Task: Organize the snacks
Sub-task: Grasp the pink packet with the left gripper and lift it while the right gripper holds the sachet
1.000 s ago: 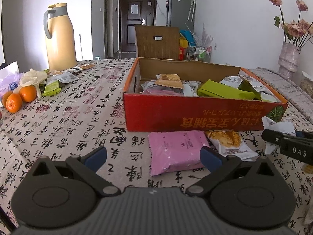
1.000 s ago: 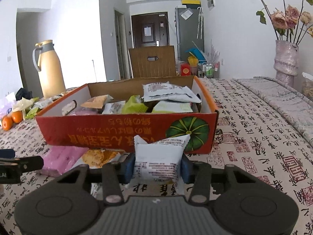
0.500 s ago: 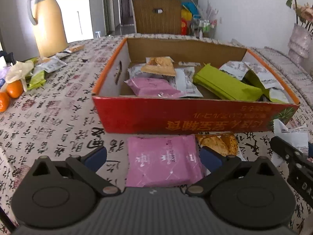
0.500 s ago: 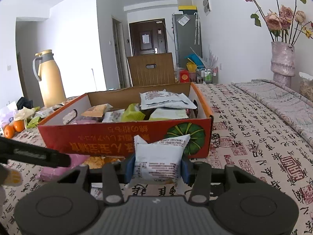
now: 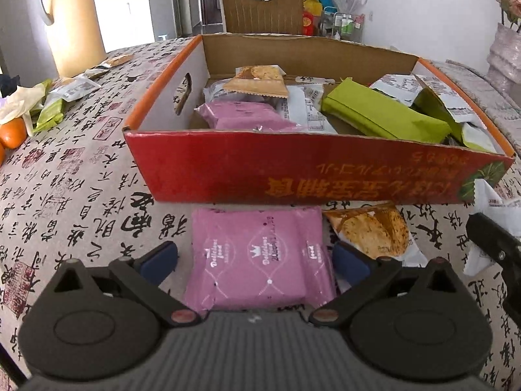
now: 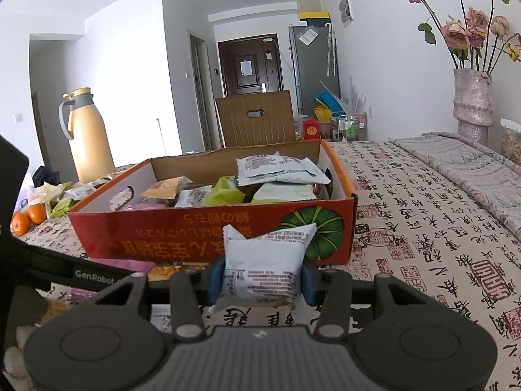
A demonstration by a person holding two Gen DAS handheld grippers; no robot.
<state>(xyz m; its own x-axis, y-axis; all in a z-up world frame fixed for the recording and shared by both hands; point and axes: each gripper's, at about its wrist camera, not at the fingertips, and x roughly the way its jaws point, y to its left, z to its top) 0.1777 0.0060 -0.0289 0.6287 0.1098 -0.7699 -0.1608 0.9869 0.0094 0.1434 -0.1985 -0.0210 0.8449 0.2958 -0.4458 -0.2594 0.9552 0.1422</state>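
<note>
Left gripper (image 5: 255,262): jaws open astride pink foil snack packet (image 5: 257,257), frame centre. Right gripper (image 6: 260,280): jaws gripping white snack packet (image 6: 265,267) before red cardboard box (image 6: 182,233).

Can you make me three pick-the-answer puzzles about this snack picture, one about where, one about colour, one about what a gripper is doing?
1. Where does the pink packet lie?
A. inside the box
B. on the tablecloth in front of the red box
C. beside the oranges

2. What colour is the packet held by the right gripper?
A. white
B. green
C. pink

3. What is the left gripper doing?
A. squeezing the pink packet
B. open, a finger on either side of the pink packet
C. holding an orange

Answers: 1 B, it lies flat below the box's front wall. 2 A, the white packet is pinched between the fingers. 3 B, gaps show beside both fingers.
</note>
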